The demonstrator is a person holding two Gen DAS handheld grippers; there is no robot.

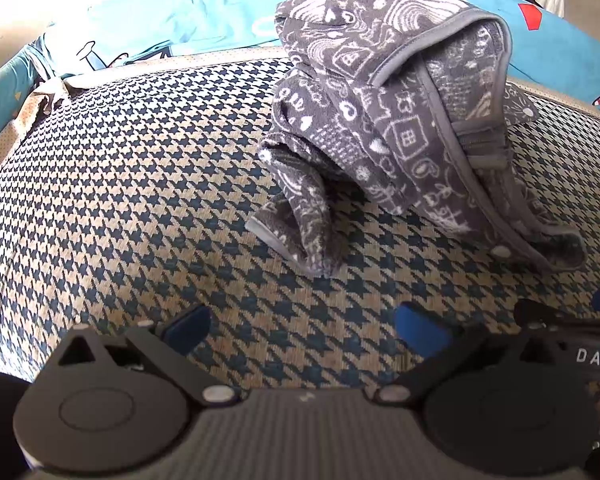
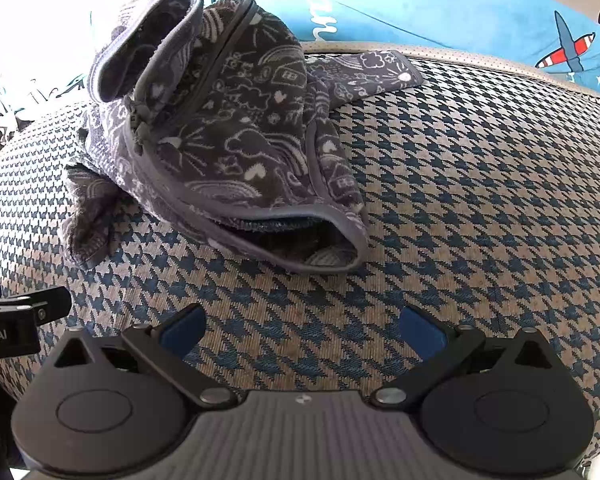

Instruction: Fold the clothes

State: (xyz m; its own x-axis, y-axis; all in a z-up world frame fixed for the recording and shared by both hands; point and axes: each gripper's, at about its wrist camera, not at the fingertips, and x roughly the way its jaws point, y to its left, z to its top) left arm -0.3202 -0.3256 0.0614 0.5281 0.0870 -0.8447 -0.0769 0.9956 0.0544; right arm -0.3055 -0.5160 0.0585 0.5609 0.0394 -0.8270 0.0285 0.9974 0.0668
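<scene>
A small dark grey fleece jacket (image 1: 384, 120) with white doodle print, a grey-trimmed hood and a zip lies crumpled in a heap on the houndstooth cushion (image 1: 140, 184). One sleeve sticks out towards me. In the right wrist view the jacket (image 2: 236, 136) sits up and left, its hem gaping at the front. My left gripper (image 1: 304, 326) is open, low over the cushion, short of the jacket with nothing between its blue pads. My right gripper (image 2: 302, 330) is open too, a little in front of the hem. The right gripper (image 1: 572, 320) shows at the left view's right edge.
The cushion (image 2: 480, 200) has a blue and tan houndstooth weave and a beige piped rim. Behind it lies blue bedding (image 1: 188, 20) printed with planes (image 2: 568, 48). Part of the left gripper (image 2: 16, 320) pokes in at the right view's left edge.
</scene>
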